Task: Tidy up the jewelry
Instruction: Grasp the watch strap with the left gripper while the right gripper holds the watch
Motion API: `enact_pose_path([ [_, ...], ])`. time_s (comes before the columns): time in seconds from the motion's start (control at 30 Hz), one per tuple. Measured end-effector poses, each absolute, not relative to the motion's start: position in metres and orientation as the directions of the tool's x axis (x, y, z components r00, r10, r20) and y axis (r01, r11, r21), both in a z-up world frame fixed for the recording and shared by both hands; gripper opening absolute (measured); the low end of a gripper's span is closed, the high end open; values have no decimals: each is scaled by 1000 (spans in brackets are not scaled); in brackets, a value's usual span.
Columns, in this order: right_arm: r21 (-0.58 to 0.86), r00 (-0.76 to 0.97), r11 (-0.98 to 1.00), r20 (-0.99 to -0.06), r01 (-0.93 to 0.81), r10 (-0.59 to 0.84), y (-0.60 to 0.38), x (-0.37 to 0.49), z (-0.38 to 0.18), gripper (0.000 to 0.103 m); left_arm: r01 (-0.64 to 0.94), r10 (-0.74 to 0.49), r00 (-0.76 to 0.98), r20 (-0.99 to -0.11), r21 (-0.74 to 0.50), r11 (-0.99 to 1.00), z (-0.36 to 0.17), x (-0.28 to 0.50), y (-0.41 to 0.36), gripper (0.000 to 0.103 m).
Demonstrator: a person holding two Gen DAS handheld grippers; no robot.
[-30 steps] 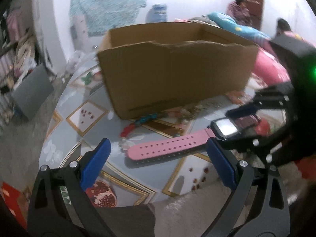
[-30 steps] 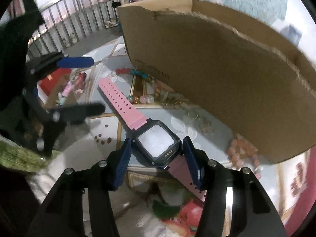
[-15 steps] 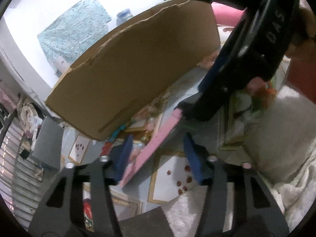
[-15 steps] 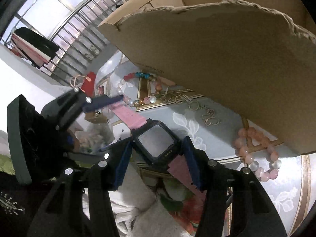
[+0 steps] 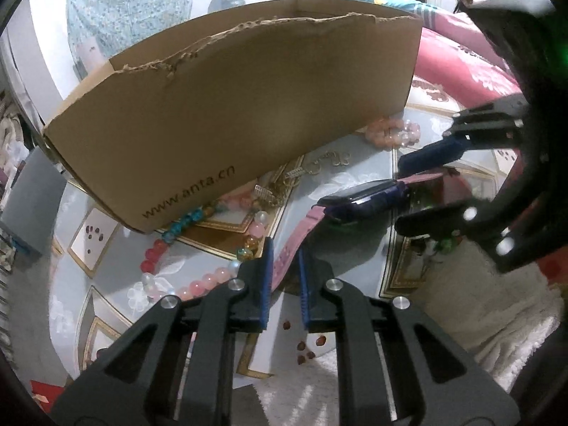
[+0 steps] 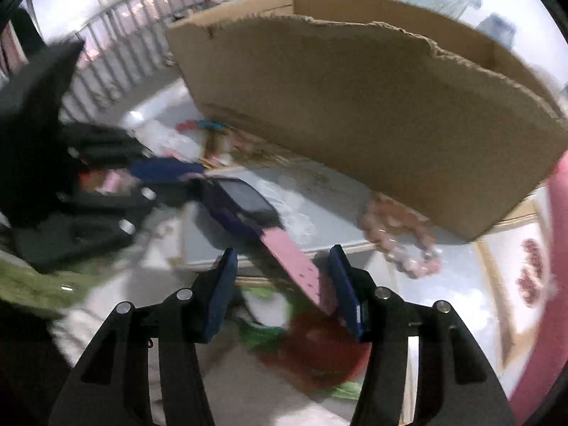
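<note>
A pink-strapped watch with a dark face (image 5: 365,198) hangs above the table in front of a cardboard box (image 5: 248,106). My left gripper (image 5: 284,266) is shut on its pink strap (image 5: 287,252). In the right wrist view the watch (image 6: 245,206) stretches from the left gripper (image 6: 163,172) toward me, and its free strap end (image 6: 298,269) lies between the fingers of my right gripper (image 6: 284,277), which is open and not touching it. The right gripper also shows in the left wrist view (image 5: 426,184).
Bead bracelets (image 5: 198,223), gold chains (image 5: 280,188) and a peach bead bracelet (image 5: 390,135) lie on the patterned table (image 5: 355,170) along the box front. White fluffy cloth (image 5: 497,301) lies at the near right edge. A railing (image 6: 117,35) stands beyond the table.
My left gripper closed on the pink strap. My right gripper let go of the watch face and backed off, now open around the other strap end.
</note>
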State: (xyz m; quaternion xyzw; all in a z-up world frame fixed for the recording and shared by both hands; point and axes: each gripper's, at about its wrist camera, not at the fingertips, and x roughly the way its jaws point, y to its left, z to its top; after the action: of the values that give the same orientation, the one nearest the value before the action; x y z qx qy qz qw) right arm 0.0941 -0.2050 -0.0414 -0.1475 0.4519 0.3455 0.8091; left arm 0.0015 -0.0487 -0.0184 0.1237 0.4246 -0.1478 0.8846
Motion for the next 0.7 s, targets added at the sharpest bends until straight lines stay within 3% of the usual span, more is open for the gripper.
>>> enact_pose_path([
  [0.07,-11,430,739,-820,-674,379,-202,86,-41,39,365,-158,600,-784,93,926,-18,3,-49,11],
  [0.17,-123,531,765,-787,-632,313,-194,77,-40,16,357,-148,611,-778,105,928,-22,5,-42,10],
  [0.3,-250,641,766,-722,-592,259,-187,63,-37,6,343,-136,636,-760,121,932,-18,4,-44,3],
  [0.5,-360,747,753,-614,-552,254,-189,50,-9,5,305,-126,709,-694,141,942,16,-8,-45,2],
  [0.7,-420,832,756,-473,-502,289,-195,49,58,5,278,-140,808,-572,162,947,88,-11,-37,2],
])
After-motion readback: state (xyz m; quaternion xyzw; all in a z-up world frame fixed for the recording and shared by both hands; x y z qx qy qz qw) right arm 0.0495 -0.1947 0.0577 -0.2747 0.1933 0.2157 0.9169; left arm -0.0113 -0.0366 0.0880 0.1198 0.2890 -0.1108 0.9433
